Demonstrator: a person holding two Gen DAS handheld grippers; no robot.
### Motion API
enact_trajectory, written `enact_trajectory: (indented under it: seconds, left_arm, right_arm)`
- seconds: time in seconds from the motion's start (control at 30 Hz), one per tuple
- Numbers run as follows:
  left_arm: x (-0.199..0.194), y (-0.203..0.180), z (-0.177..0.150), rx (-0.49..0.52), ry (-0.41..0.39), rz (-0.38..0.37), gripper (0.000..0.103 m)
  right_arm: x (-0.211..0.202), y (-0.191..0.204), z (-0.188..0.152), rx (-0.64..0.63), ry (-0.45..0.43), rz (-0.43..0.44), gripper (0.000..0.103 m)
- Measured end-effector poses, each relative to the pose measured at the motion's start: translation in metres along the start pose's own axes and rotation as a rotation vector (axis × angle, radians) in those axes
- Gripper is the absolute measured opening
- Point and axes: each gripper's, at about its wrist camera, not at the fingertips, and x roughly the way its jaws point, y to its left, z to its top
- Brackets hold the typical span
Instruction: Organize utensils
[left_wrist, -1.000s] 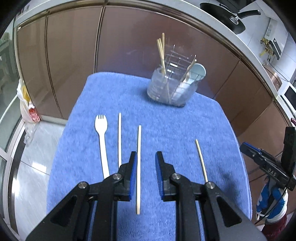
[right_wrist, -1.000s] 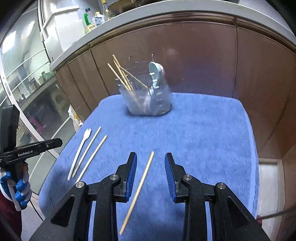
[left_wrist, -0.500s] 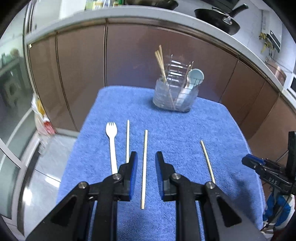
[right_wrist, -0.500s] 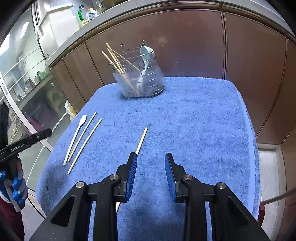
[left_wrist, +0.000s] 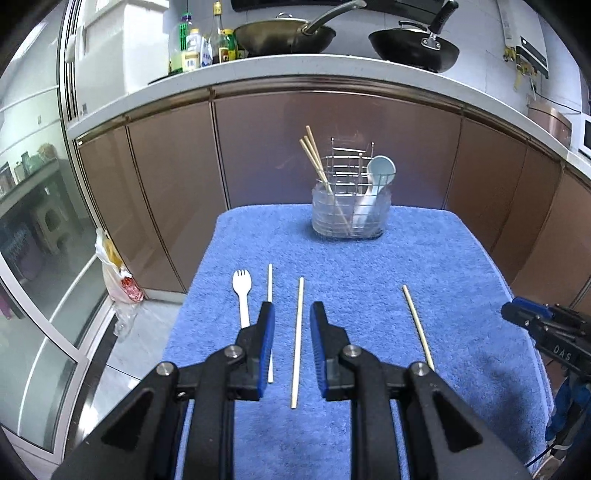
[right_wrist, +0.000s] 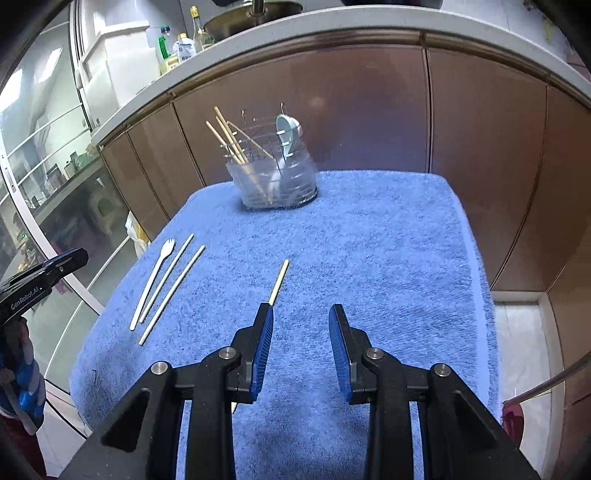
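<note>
A white plastic fork (left_wrist: 242, 295), a thin pale stick (left_wrist: 270, 288) and a wooden chopstick (left_wrist: 297, 339) lie side by side on the blue towel (left_wrist: 369, 266). Another chopstick (left_wrist: 417, 326) lies to their right. A clear utensil holder (left_wrist: 349, 210) with chopsticks and a pale blue spoon (left_wrist: 380, 171) stands at the towel's far end. My left gripper (left_wrist: 291, 317) is open and empty, raised above the middle chopstick. My right gripper (right_wrist: 301, 319) is open and empty, with the lone chopstick (right_wrist: 279, 282) just beyond its left finger. The fork (right_wrist: 153, 280) and holder (right_wrist: 277, 184) show there too.
Brown cabinet doors (left_wrist: 332, 147) stand behind the towel, under a white counter (left_wrist: 295, 75) with woks and bottles. A plastic bag (left_wrist: 118, 280) hangs left of the table. Glass panels stand at the far left. The towel drops off at its left and right edges.
Both grippers have pulled back and risen, so the view has tilted up to show the counter. The utensils on the towel have not moved. Both grippers stay open.
</note>
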Motion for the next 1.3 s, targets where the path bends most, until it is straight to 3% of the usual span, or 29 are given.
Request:
enact_trajectory:
  seconds: [0.6,0.8,0.9,1.3]
  left_arm:
    - [-0.012,-0.001,-0.001,0.029,-0.013,0.032,0.019]
    - [-0.02,-0.008,-0.001,0.054,-0.024,0.051,0.02]
    - [-0.024,-0.015,-0.002,0.061,-0.04,0.056,0.03]
    - [-0.028,-0.051,-0.002,0.101,-0.048,0.051,0.03]
  right_arm:
    - [-0.01,0.022,0.013,-0.029,-0.056,0.008,0.033]
    - [-0.013,0.027,0.014,-0.042,-0.079,0.021,0.041]
    - [-0.017,0.026,0.013,-0.053,-0.082,0.024,0.041]
    - [-0.047,0.0,-0.003,-0.051,-0.131,-0.03,0.046]
